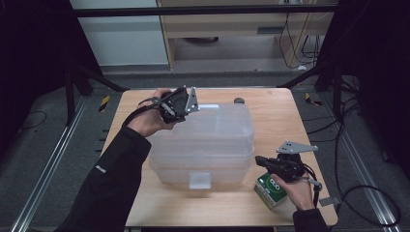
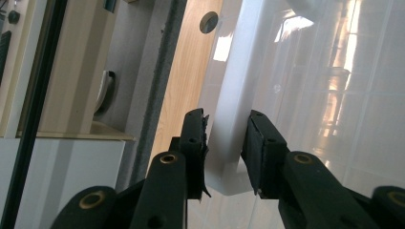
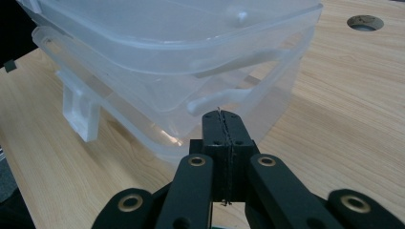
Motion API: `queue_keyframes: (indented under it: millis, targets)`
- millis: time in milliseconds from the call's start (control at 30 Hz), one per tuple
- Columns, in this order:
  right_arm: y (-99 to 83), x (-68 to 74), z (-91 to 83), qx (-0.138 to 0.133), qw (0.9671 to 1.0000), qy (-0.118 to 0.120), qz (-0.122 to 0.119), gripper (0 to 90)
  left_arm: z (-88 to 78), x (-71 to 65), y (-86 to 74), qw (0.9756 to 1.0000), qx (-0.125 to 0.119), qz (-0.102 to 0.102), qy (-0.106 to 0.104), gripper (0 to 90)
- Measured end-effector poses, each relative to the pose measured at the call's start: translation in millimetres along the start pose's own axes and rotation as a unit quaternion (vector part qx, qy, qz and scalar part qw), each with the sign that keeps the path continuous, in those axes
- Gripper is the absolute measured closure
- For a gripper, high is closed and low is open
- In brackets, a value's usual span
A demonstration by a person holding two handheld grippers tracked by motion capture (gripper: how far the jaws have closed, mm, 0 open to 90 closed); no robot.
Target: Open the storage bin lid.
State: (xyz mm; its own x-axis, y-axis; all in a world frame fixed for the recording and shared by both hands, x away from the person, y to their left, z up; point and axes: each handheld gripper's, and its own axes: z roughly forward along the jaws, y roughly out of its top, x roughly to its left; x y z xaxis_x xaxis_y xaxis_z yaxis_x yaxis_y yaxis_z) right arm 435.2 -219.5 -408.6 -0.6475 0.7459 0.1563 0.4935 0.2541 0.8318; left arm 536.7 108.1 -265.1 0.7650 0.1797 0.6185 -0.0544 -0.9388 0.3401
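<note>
A clear plastic bin (image 1: 208, 145) sits upside down or lidded in the middle of the table (image 1: 275, 116); which it is cannot be told, since its walls are see-through and its layers blur into each other. In the high view it looks like two or three nested tubs. The left gripper (image 1: 186, 107) is at the bin's far left corner, and the hand (image 1: 152, 118) hides most of its body. In the left gripper view the jaws straddle the bin's white rim (image 2: 228, 138): the left pad seems to lie against the rim, while the right pad stands a little off it, so the jaws are apart and not clamped. The rim's lower end is cut off behind the jaws. The right gripper (image 3: 223, 125) has its jaws pressed together on nothing, just short of the bin's near right corner. In the high view that gripper (image 1: 263, 162) hovers over a green and white carton (image 1: 270, 191), partly covered by the right hand (image 1: 297, 188); its print is too small to read. A round hole (image 3: 365, 22) in the table lies beyond the bin.
</note>
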Motion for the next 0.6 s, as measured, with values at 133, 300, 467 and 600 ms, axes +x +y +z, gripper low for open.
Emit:
queue_keyframes:
  millis: [133,300,467,600]
  targets:
    - [3.0,3.8,2.7,-0.011,0.9999,0.005,0.004,90.0,2.3,4.5,-1.1,0.9999,-0.007,-0.014,0.001,69.5]
    - [9.5,7.7,4.0,-0.033,0.9994,0.006,0.002,90.0,3.7,7.3,-2.7,0.9997,-0.012,-0.023,-0.004,69.1]
    - [11.8,7.1,2.4,-0.047,0.9988,0.013,0.01,90.0,3.2,5.1,-2.2,0.9997,-0.01,-0.023,-0.003,69.1]
    - [10.8,7.2,3.7,-0.043,0.9989,0.014,0.009,90.0,2.0,3.5,-4.7,0.9994,-0.017,-0.028,-0.005,67.3]
